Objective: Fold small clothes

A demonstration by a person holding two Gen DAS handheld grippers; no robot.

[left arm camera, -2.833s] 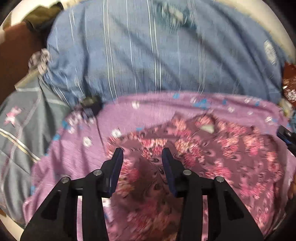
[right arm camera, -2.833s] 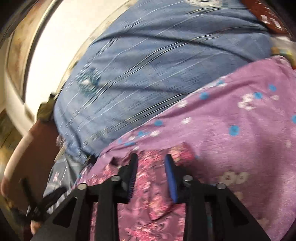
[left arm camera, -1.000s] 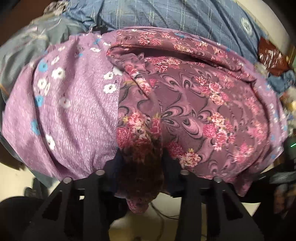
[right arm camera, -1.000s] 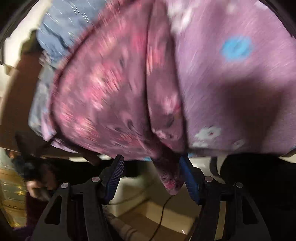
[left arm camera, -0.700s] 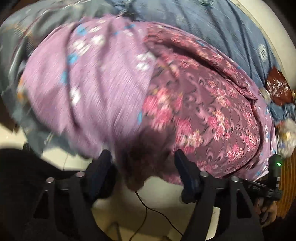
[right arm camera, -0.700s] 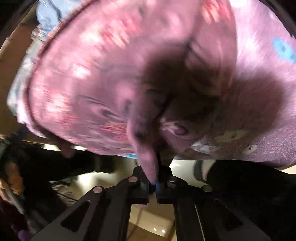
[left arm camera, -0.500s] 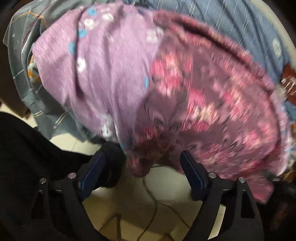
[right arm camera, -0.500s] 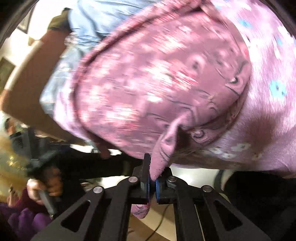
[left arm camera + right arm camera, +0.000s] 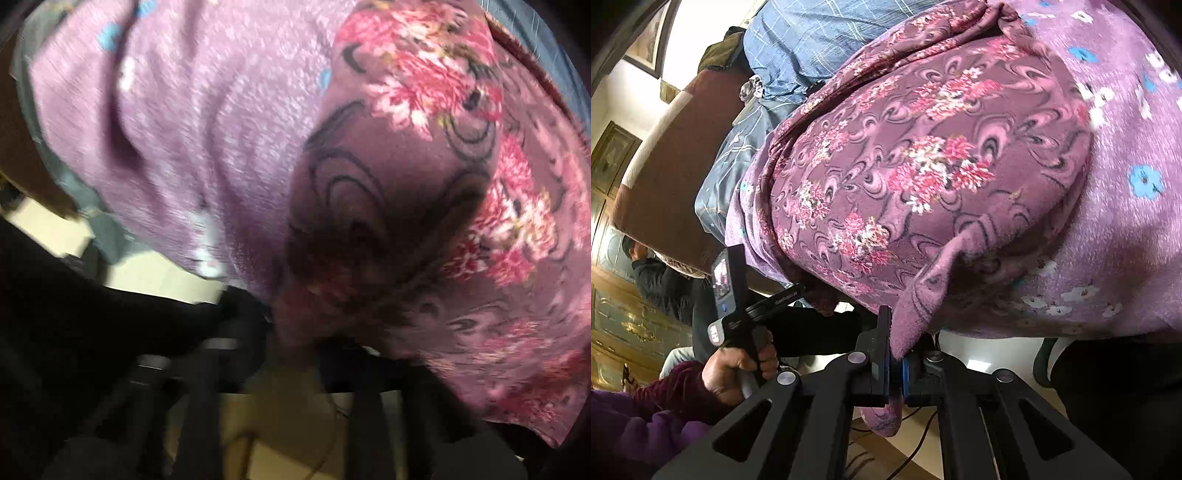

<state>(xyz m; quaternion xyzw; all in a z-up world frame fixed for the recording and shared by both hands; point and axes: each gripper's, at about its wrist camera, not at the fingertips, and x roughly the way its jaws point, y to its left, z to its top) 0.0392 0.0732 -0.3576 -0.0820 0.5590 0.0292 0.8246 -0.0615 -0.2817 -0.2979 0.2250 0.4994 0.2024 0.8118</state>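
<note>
A maroon garment with pink flower print (image 9: 905,166) lies over a lilac flowered cloth (image 9: 1137,229) on the bed. My right gripper (image 9: 895,363) is shut on the garment's near corner, which hangs between the jaws at the bed's edge. In the left wrist view the same garment (image 9: 388,206) fills the right side, very close and blurred. My left gripper (image 9: 291,347) has its jaws narrowed on either side of a hanging fold at the garment's near edge. The left gripper device and the hand holding it (image 9: 738,354) show in the right wrist view.
A blue checked sheet (image 9: 820,33) and a grey-blue garment (image 9: 727,162) lie beyond the maroon one. A brown headboard or cushion (image 9: 672,155) is at the left. The pale floor (image 9: 288,443) with a cable lies below the bed's edge.
My right gripper stays shut on the garment corner and has drawn back a little. My left gripper has moved in close to the garment's edge and its jaws have narrowed around a fold.
</note>
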